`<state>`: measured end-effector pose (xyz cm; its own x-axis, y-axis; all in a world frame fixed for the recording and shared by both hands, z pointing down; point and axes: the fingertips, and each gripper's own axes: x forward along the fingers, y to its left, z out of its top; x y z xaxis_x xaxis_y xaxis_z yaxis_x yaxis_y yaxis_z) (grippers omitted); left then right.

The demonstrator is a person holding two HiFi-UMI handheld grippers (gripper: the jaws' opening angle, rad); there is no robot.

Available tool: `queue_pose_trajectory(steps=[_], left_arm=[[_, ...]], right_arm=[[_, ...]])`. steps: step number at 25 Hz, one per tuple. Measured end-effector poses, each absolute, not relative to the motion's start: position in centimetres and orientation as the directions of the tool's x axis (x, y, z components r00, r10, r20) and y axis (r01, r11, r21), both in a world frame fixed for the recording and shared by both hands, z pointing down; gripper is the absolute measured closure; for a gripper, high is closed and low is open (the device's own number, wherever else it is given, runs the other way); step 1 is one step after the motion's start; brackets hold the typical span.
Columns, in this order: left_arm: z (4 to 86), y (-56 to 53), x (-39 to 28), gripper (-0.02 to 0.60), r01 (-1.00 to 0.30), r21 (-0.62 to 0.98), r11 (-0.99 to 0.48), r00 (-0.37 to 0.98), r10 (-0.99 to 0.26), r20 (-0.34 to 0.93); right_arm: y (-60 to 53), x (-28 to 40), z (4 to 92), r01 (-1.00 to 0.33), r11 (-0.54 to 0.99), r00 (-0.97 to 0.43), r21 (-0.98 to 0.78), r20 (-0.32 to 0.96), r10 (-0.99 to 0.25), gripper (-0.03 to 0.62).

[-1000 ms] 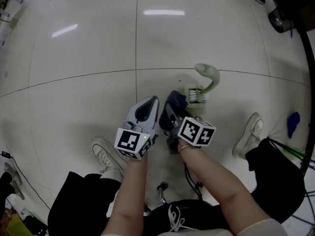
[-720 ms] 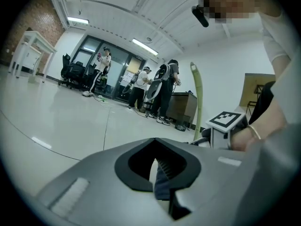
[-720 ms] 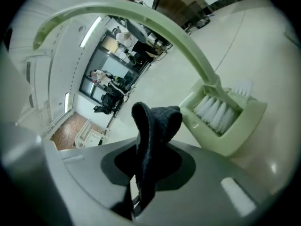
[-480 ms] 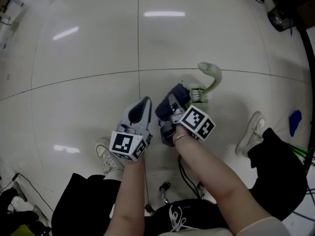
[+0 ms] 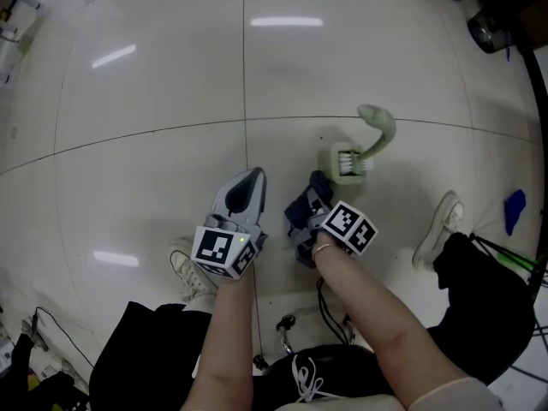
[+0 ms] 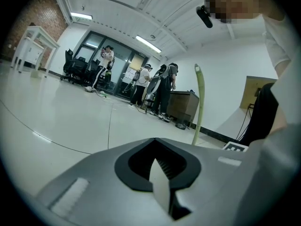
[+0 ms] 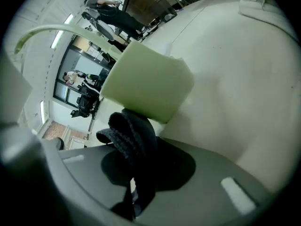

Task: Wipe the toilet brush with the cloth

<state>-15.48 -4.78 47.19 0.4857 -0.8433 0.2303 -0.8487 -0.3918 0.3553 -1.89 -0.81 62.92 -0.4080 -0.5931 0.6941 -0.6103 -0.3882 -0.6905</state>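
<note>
Right gripper (image 5: pixel 315 211) pinches the cloth (image 5: pixel 310 193) beside the toilet brush (image 5: pixel 377 131). Left gripper (image 5: pixel 248 182), closed and empty, steadies nothing, so wiping may topple it.

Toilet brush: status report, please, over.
Left claw shut, empty. Right claw shut on dark cloth, beside the holder. Toilet brush upright in holder. Path clear.

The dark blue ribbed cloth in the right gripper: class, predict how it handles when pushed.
Probably floppy: the dark blue ribbed cloth curls in soft folds beyond the right gripper, whose jaws pinch it. Likely light and grippy, given its coarse weave. Pushed against the pale green brush holder, it would probably bunch up.
</note>
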Motion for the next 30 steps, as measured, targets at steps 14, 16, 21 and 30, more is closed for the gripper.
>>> queue_pose_trajectory(steps=[14, 16, 21, 30], left_arm=[[29.1, -11.1, -10.4, 0.575, -0.845, 0.287, -0.451, 0.432, -0.892, -0.130], [25.9, -11.1, -9.8, 0.575, -0.845, 0.239, -0.478, 0.449, -0.878, -0.167], [23.4, -11.2, -6.9, 0.575, -0.772, 0.190, -0.607, 0.594, -0.795, -0.125], [23.8, -10.8, -6.3, 0.575, -0.739, 0.229, -0.634, 0.628, -0.771, -0.110]], right_arm=[[-4.7, 11.7, 51.6, -0.873, -0.042, -0.300, -0.485, 0.603, -0.739, 0.530], [-8.1, 11.8, 46.2, -0.864, 0.070, -0.347, -0.499, 0.486, -0.802, 0.530], [-12.2, 8.3, 29.2, -0.779, 0.465, -0.549, -0.422, 0.099, -0.830, 0.530], [-11.6, -0.4, 19.7, -0.552, 0.759, -0.803, -0.346, -0.026, -0.595, 0.530]])
